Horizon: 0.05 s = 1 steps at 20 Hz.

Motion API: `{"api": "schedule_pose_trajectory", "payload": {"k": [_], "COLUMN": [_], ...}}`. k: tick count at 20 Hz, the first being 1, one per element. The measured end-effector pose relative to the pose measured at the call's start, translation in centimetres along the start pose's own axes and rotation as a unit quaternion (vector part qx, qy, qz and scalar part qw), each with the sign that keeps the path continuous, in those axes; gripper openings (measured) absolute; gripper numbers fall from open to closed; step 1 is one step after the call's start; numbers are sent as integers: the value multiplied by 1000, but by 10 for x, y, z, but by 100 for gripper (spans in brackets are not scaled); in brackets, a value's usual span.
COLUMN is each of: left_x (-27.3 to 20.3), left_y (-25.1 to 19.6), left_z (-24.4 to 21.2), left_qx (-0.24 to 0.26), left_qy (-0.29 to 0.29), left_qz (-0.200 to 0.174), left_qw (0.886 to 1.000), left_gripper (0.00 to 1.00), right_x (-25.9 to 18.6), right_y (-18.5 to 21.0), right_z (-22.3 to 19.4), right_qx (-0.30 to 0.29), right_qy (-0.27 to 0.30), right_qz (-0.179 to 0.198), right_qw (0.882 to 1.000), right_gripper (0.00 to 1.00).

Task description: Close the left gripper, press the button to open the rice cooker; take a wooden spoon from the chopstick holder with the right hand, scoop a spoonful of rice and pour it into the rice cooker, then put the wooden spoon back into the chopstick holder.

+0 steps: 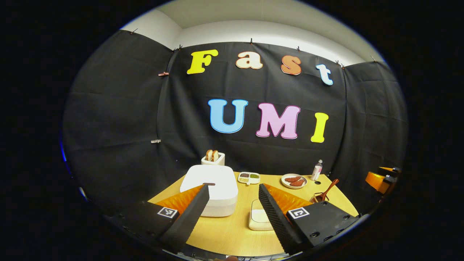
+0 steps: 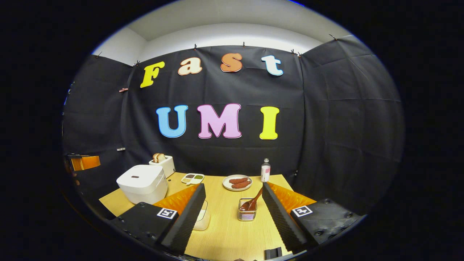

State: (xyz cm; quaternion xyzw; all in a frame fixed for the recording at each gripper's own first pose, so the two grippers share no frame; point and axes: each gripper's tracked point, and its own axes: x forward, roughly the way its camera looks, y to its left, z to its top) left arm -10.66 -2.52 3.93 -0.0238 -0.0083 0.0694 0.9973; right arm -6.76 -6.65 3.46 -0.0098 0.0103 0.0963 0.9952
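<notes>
The white rice cooker (image 1: 212, 190) stands closed at the table's left, a small dark button (image 1: 209, 184) on its lid. My left gripper (image 1: 233, 187) hovers open in front of it, its left fingertip lined up with the button. A wooden spoon (image 1: 330, 185) leans in the wire chopstick holder (image 1: 319, 198) at the right. A low white rice container (image 1: 259, 217) sits between cooker and holder. In the right gripper view, my right gripper (image 2: 233, 186) is open and held back from the holder (image 2: 247, 213), the spoon (image 2: 256, 198) and the cooker (image 2: 142, 183).
Along the back of the wooden table (image 1: 228, 235) stand a toaster with bread (image 1: 213, 157), a divided dish (image 1: 248, 177), a plate of sausages (image 1: 294, 181) and a small bottle (image 1: 317, 170). The other gripper's orange body (image 1: 378, 180) shows at the far right.
</notes>
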Motion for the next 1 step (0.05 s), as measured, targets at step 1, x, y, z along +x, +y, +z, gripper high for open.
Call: {"api": "schedule_pose_trajectory", "payload": {"k": [1], "left_x": [3], "left_y": [4], "left_z": [-2], "left_qx": [0], "left_qy": [3], "left_qz": [0], "left_qw": [1000], "left_gripper": [95], "right_x": [4], "right_y": [-2], "right_z": [-1], "right_qx": [-5], "right_qy": [3], "right_qz": [-3], "right_qw": [1000], "right_gripper": [99]}}
